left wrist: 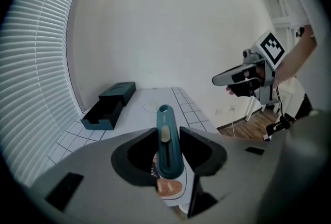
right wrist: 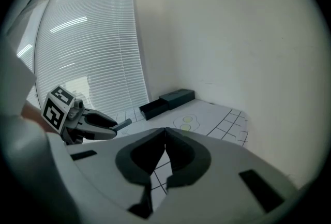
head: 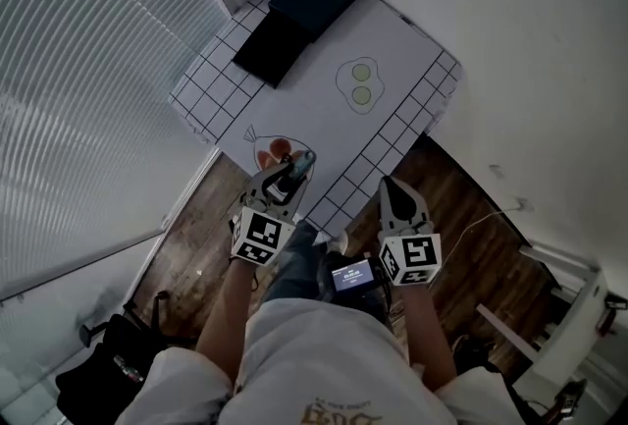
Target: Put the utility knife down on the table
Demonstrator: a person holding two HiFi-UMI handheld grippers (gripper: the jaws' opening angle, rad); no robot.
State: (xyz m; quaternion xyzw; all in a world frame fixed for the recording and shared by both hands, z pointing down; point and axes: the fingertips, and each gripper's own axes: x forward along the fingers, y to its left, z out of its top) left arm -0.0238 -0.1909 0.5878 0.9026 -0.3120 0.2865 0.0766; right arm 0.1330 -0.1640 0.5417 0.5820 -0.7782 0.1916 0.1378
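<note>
A teal utility knife (left wrist: 167, 140) with a pale slider stands lengthwise between the pads of my left gripper (left wrist: 168, 154), which is shut on it. In the head view that gripper (head: 287, 180) holds the knife (head: 299, 166) above the near edge of the white gridded table mat (head: 314, 104), over an orange drawing (head: 275, 150). My right gripper (right wrist: 165, 139) hangs to the right of it, off the table's near corner, jaws pressed together with nothing between them. It also shows as the right gripper (head: 390, 189) in the head view.
An open dark box (head: 299, 11) sits at the mat's far end, also visible as the box (left wrist: 109, 105) from the left gripper. Green circles (head: 360, 84) are drawn mid-mat. Window blinds (head: 88, 70) run along the left; wooden floor (head: 471, 207) and a cable lie on the right.
</note>
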